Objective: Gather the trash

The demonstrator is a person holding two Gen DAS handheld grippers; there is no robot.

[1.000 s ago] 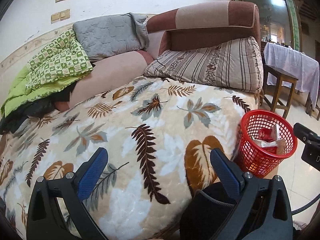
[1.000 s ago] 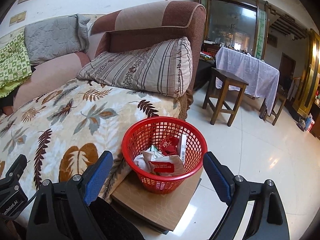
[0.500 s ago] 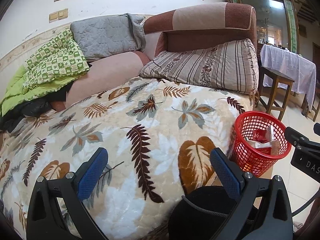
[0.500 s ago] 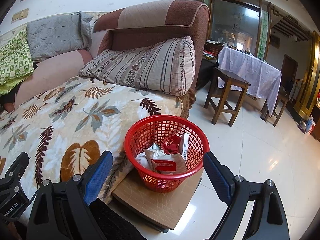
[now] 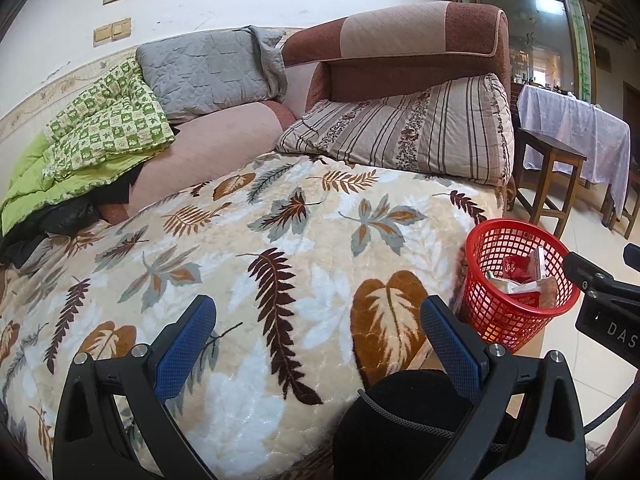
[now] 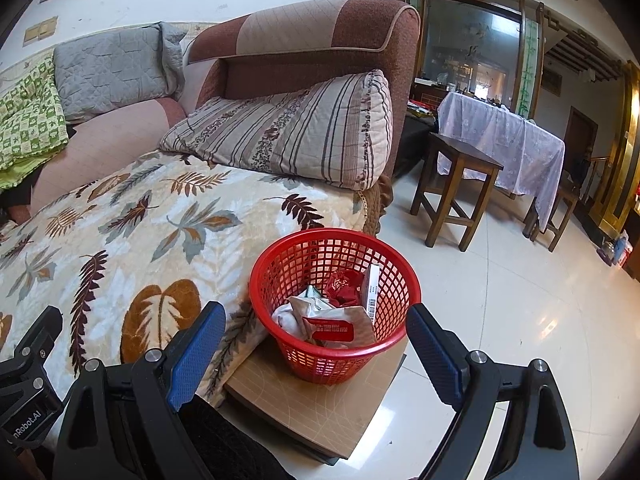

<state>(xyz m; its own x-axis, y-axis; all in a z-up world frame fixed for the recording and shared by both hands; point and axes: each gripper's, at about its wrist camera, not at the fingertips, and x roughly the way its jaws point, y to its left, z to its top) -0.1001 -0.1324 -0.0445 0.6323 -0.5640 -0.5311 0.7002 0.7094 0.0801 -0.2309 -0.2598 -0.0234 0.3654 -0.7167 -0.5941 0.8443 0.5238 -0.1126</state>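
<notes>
Both tongs are sitting wide open, gripping nothing: left tongs point(image 5: 318, 332) over the leaf blanket point(image 5: 248, 264), right tongs point(image 6: 316, 330) facing the red basket point(image 6: 334, 354). Basket is holding wrappers point(image 6: 332, 320), standing on a board point(image 6: 320, 404) beside the sofa; stool point(image 6: 456, 184) behind.

Bright daylight, even and soft, coming from the glazed doorway point(image 6: 472, 56) behind the draped table point(image 6: 504, 140). Glare patches on the glossy floor tiles point(image 6: 548, 324) right of the red basket point(image 6: 334, 308). Sharp focus throughout; heavy fisheye bending, black vignette at corners. Shadows faint.
</notes>
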